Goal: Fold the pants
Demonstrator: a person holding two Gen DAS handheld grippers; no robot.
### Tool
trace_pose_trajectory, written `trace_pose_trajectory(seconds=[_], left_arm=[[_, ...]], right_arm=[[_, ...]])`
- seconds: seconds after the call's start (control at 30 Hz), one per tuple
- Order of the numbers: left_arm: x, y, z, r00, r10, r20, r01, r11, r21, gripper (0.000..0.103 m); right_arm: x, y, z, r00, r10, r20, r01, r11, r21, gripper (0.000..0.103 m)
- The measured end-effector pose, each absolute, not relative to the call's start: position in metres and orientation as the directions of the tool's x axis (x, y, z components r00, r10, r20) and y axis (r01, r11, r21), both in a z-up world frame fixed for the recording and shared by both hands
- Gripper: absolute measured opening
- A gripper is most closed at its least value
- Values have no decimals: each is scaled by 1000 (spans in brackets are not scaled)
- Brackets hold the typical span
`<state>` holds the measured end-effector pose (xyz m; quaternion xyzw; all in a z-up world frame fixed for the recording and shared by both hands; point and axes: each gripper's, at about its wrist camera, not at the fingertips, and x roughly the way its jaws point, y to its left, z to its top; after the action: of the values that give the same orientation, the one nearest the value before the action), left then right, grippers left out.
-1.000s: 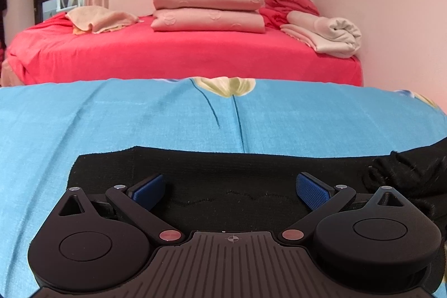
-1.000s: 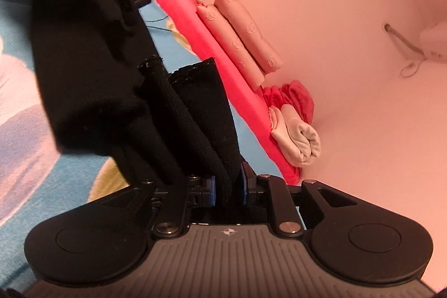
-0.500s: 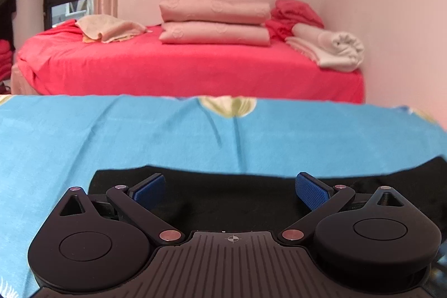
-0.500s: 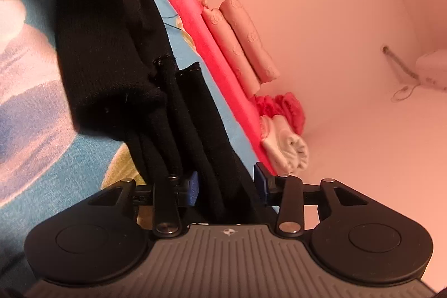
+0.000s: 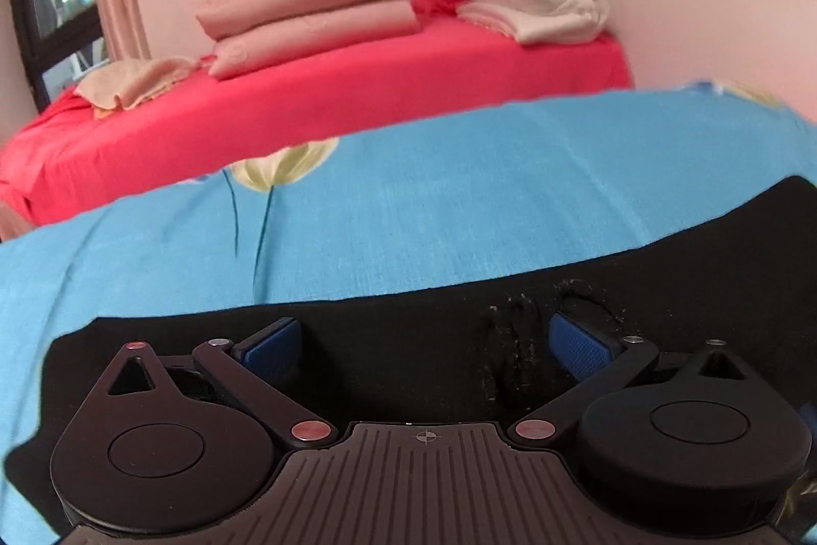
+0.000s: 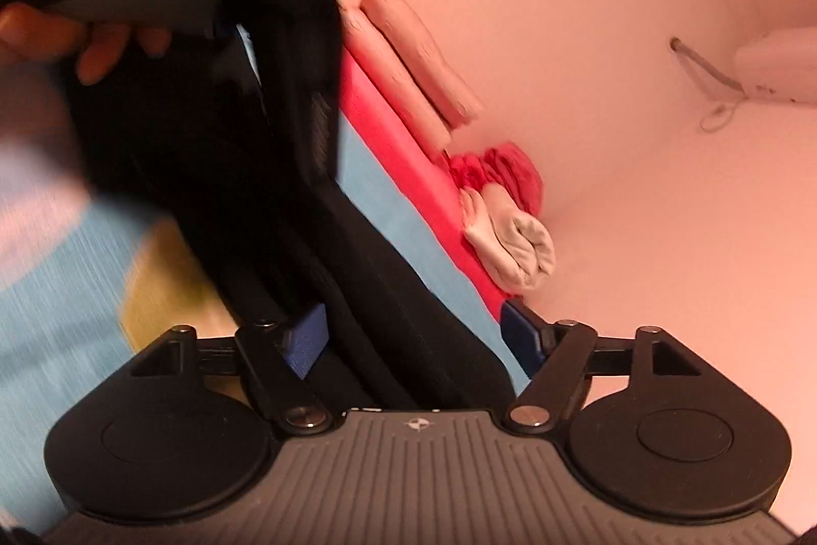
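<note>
both grippers are over the black pants, which lie on the blue sheet of the near bed. the left gripper has its fingers spread wide above the flat cloth, gripping nothing, probably ready to pin or pinch an edge. the right gripper also has its fingers spread, with a bunched band of the pants running loose between them, likely just let go. the pants' long axis seems to run across the left view, sloping up toward the right.
</note>
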<state>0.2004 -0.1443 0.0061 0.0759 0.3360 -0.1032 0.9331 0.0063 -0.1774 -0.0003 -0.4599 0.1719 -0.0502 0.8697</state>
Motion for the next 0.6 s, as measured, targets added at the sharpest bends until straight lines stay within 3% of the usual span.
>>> trace_pose_trajectory(seconds=[0.13,0.33,0.43,0.6], left_arm=[[206,-122,0,729,-228,-646,248,967,-61,103],[200,-124,-1,757,-222,-615,247,968,-46,103],[199,-124,-1,758,-224,-613,245,968,-51,103],[196,-126,-1,769,-210,-604,241,970,-30,103]], right_arm=[[1,-220,3,911,-327,-252,-5,600,-800,79],[2,-290,21,826,-494,-273,204,713,-671,84],[4,-296,28,824,-472,-315,226,782,-581,80],[15,-261,15,876,-425,-227,142,678,-721,79]])
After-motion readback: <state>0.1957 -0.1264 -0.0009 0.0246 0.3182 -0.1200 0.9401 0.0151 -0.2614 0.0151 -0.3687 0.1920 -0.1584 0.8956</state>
